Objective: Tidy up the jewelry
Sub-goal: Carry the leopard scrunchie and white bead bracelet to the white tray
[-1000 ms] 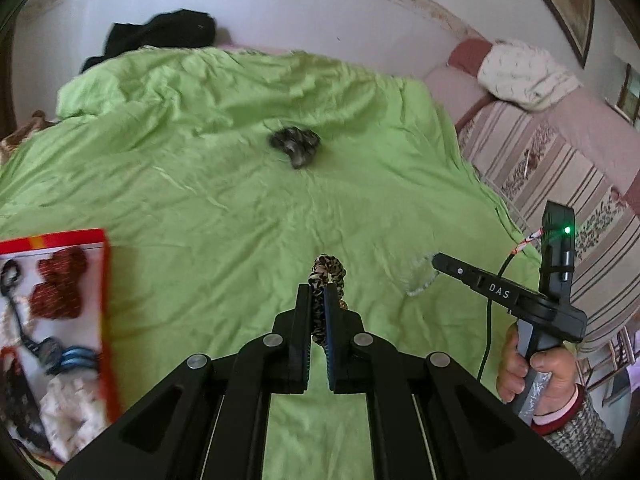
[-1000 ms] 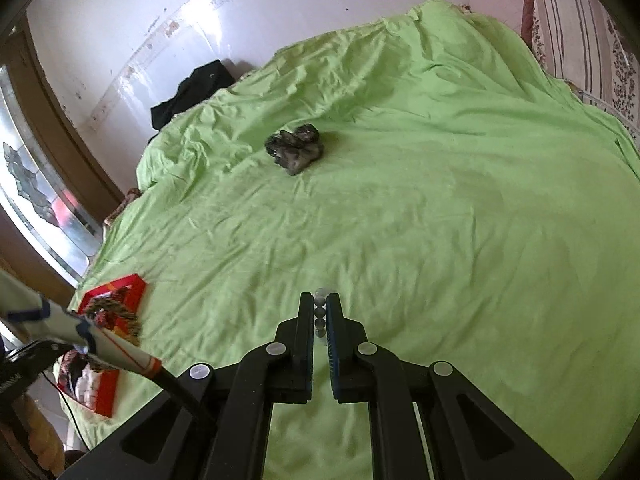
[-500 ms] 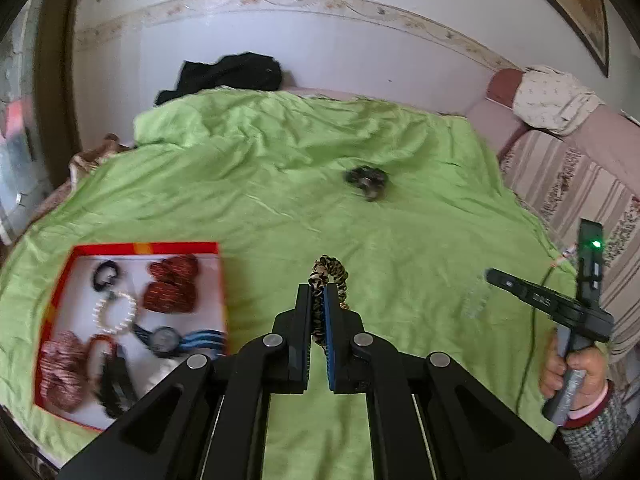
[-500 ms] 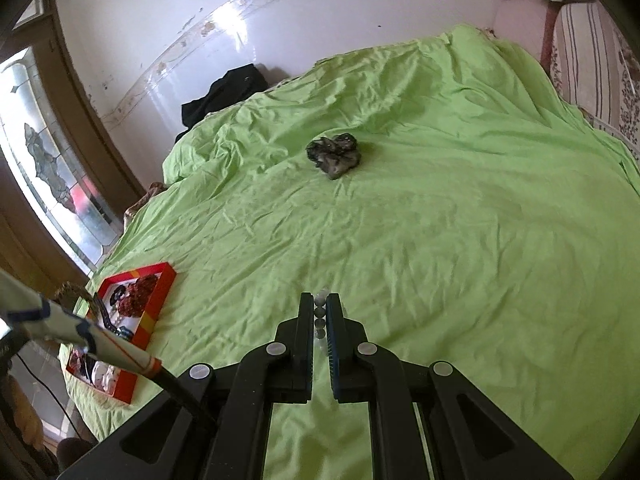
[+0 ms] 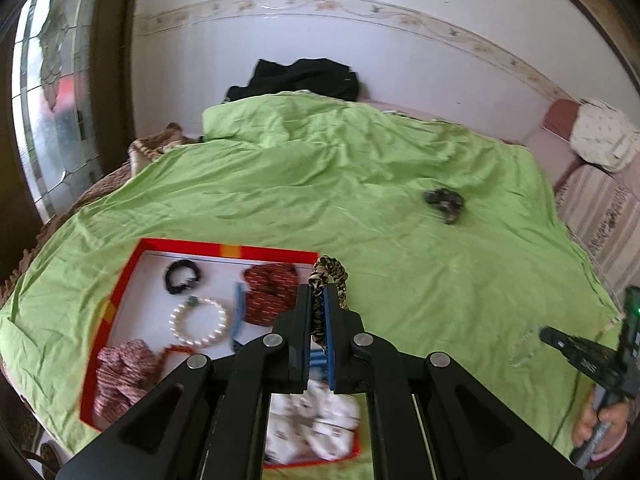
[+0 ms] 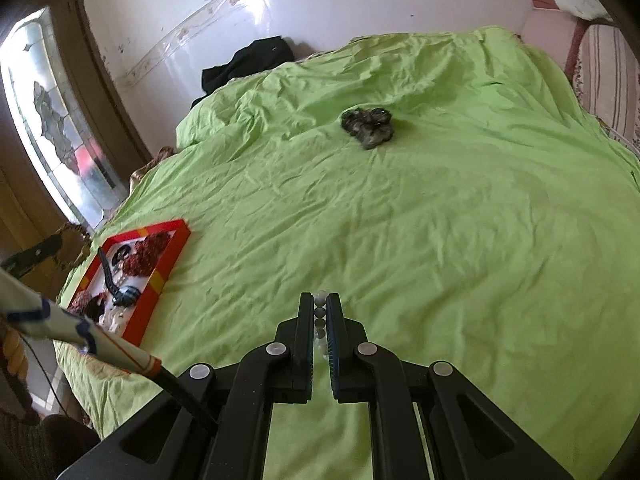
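My left gripper [image 5: 318,300] is shut on a leopard-print scrunchie [image 5: 330,276] and holds it over the right part of a red-rimmed tray [image 5: 224,249]. The tray holds a pearl bracelet [image 5: 198,322], a black hair tie [image 5: 182,276], red scrunchies [image 5: 268,292] and other pieces. My right gripper [image 6: 320,312] is shut on a clear bead bracelet [image 6: 320,314] above the green bedsheet [image 6: 440,220]. The tray also shows in the right wrist view [image 6: 176,248], far to the left of that gripper. A dark scrunchie [image 5: 444,202] lies on the sheet; it shows in the right wrist view too [image 6: 368,126].
Black clothing [image 5: 296,78] lies at the bed's far edge by the wall. A striped sofa [image 5: 600,208] with a white cloth stands on the right. A glass door [image 5: 52,92] is on the left. The bed's near edge drops off below the tray.
My left gripper has swung left with the leopard scrunchie, from open sheet to over the tray. My right gripper has turned left too, bringing the tray further into its view.
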A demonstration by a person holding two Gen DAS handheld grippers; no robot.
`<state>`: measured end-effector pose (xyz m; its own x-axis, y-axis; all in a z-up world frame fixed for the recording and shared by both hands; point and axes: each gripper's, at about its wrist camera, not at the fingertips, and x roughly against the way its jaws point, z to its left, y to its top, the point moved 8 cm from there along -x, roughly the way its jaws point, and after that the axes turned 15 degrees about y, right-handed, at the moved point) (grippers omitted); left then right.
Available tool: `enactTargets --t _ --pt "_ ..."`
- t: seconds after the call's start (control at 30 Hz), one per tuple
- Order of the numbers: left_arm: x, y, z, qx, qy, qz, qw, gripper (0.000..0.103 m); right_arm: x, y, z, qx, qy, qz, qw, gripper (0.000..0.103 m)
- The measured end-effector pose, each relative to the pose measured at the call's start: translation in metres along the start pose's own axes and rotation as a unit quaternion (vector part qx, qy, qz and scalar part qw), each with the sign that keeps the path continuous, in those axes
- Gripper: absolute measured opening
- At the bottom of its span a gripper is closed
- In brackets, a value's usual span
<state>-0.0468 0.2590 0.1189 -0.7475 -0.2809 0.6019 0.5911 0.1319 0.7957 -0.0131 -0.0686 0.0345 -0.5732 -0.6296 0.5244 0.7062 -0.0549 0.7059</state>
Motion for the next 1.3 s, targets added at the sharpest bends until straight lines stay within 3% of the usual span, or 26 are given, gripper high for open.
enactTargets --t 0.33,0.67,1.3 --pt "-0.034 0.003 0.068 0.070 0.022 0.022 0.9970 0.005 -0.022 0.008 0.061 0.043 0.022 0.019 0.999 0.007" --pt "-0.055 -0.014 0.092 0.113 0.013 0.048 0.9923 0.005 -0.052 0.014 0.119 0.084 0.047 0.037 0.995 0.007" --pt "-0.045 -0.011 0.073 0.059 0.053 0.009 0.9968 0.005 -0.067 0.015 0.158 0.113 0.042 0.054 0.991 0.007"
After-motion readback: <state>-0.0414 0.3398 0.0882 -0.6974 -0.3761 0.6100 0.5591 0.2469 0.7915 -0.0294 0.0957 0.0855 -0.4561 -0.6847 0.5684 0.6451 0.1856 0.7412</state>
